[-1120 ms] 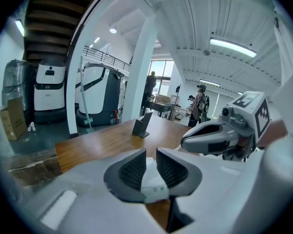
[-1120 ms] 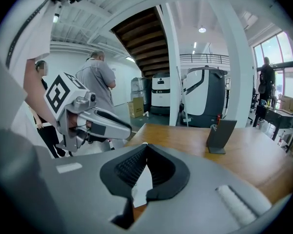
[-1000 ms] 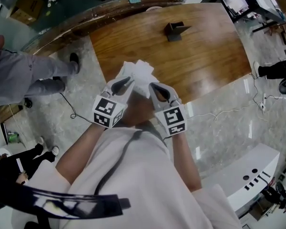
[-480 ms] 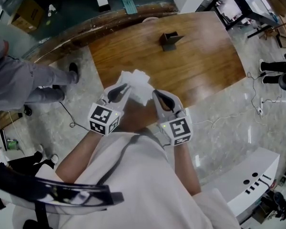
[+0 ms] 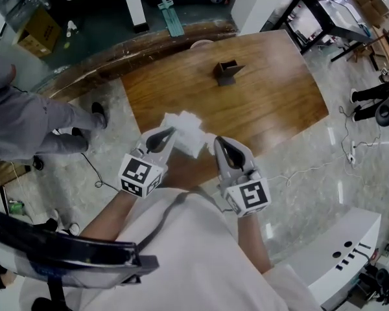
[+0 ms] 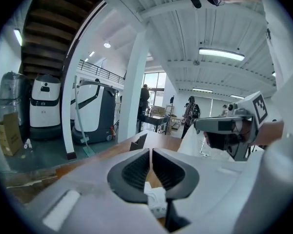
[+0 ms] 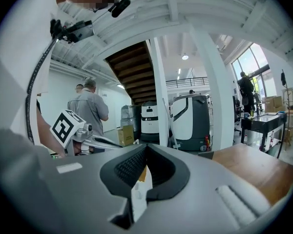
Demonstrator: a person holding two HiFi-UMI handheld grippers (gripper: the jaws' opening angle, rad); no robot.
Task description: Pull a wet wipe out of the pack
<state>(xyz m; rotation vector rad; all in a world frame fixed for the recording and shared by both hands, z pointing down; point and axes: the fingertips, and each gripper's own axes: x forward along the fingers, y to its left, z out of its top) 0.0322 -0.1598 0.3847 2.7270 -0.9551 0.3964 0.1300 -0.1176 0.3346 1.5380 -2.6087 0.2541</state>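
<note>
1. At the far left a person in grey clothes (image 5: 19,118) stands on the pale, glossy marble floor (image 5: 117,118), partly cut off by the edge of the head view.
2. The left gripper (image 5: 168,133) has a smooth white shell, black ribbed pads and a cube of black-and-white square markers (image 5: 141,173) at its back. Its jaws are closing, down to a thin slit, and a crumpled scrap of the wet wipe (image 5: 183,129) is caught low between the pads.
3. The wipe is held up between the two grippers, in front of the person's chest and over the near corner of the table. It is white, soft and rumpled into loose peaks. In the left gripper view the scrap (image 6: 155,199) shows faint small print, so I cannot tell wipe from pack there, and no pack stands out on its own.
4. The right gripper (image 5: 215,141) is built the same way. Its tips meet, and a thin, flat strip of white sheet (image 7: 135,191) is pinched lower down between its pads.
5. The table (image 5: 272,102) is warm brown wood, polished, with a curved far edge. A small dark angular object (image 5: 227,72) stands on it, too small to identify.
</note>
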